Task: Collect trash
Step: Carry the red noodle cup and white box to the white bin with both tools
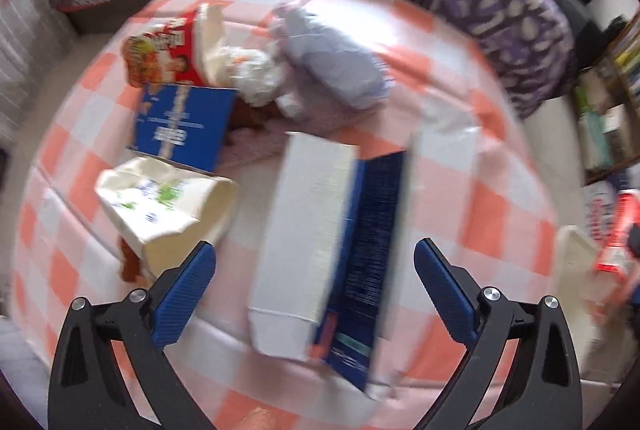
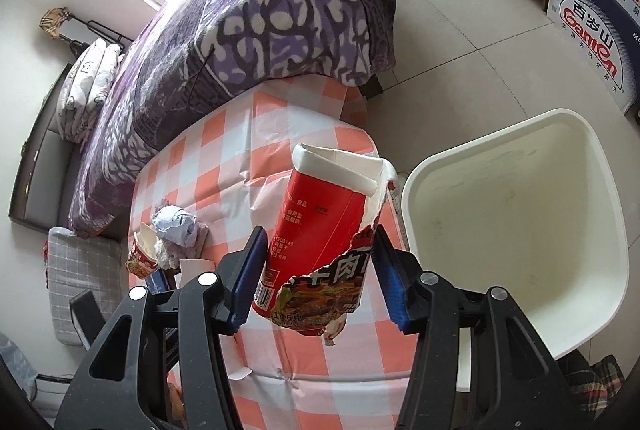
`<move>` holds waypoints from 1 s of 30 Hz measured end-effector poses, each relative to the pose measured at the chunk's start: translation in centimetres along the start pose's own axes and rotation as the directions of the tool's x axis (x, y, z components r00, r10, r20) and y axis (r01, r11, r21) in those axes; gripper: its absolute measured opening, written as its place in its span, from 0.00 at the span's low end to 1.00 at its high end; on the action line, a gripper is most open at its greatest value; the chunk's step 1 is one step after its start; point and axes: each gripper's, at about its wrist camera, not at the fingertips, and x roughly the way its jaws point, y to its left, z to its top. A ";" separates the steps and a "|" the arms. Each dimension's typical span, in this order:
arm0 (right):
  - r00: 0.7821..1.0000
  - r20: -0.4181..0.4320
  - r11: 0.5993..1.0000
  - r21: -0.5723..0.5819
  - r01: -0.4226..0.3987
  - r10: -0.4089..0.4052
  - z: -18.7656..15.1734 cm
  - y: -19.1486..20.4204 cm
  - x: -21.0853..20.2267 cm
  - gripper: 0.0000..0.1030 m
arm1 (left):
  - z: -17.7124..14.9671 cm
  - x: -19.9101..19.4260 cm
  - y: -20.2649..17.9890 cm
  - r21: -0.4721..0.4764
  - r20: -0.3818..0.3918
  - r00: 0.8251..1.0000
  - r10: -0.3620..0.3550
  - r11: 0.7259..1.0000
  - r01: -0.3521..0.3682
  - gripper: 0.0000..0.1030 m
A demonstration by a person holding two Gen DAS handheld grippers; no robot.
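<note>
On the red cup in your right gripper you can read "116" by its barcode, the digits "500149", and large Chinese characters including "肉". The stacked cartons at upper right read "Ganten" and "570ml×24". Print on the blue boxes in the left view is blurred.

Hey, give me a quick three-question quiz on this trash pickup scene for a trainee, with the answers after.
1. True or false: the right hand-held gripper grips a torn red carton.
2. Which is open, with nothing gripped? A) left hand-held gripper B) right hand-held gripper
3. Fill in: the white bin holds ____ trash so far.

Key: 1 true; 2 A; 3 no
</note>
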 end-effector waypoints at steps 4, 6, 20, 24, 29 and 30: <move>1.000 -0.017 1.000 -0.001 -0.003 0.003 0.0 0.4 0.5 0.49 | 0.0 2.5 0.2 0.022 -0.075 0.996 -0.047 0.999 0.048 0.93; 1.000 -0.023 1.000 -0.008 -0.001 0.001 -0.1 0.7 0.8 0.49 | -0.2 3.1 0.2 0.019 -0.091 0.994 -0.058 0.998 0.060 0.86; 1.000 0.002 1.000 -0.008 0.006 -0.006 -0.2 0.7 0.1 0.49 | 0.2 -1.3 1.9 -0.043 0.016 0.983 -0.185 0.982 0.186 0.48; 1.000 0.019 1.000 -0.006 0.009 -0.009 -0.1 0.4 -0.6 0.49 | 0.2 -2.9 1.6 -0.039 0.051 0.979 -0.196 0.979 0.198 0.48; 0.999 0.036 1.000 0.014 0.016 -0.016 0.1 -0.6 -1.5 0.49 | 0.1 -4.0 0.3 -0.021 0.070 0.975 -0.210 0.977 0.212 0.48; 0.999 0.038 1.000 0.019 0.018 -0.019 0.2 -0.8 -1.7 0.49 | 0.2 -4.1 -0.3 -0.015 0.072 0.974 -0.213 0.977 0.214 0.48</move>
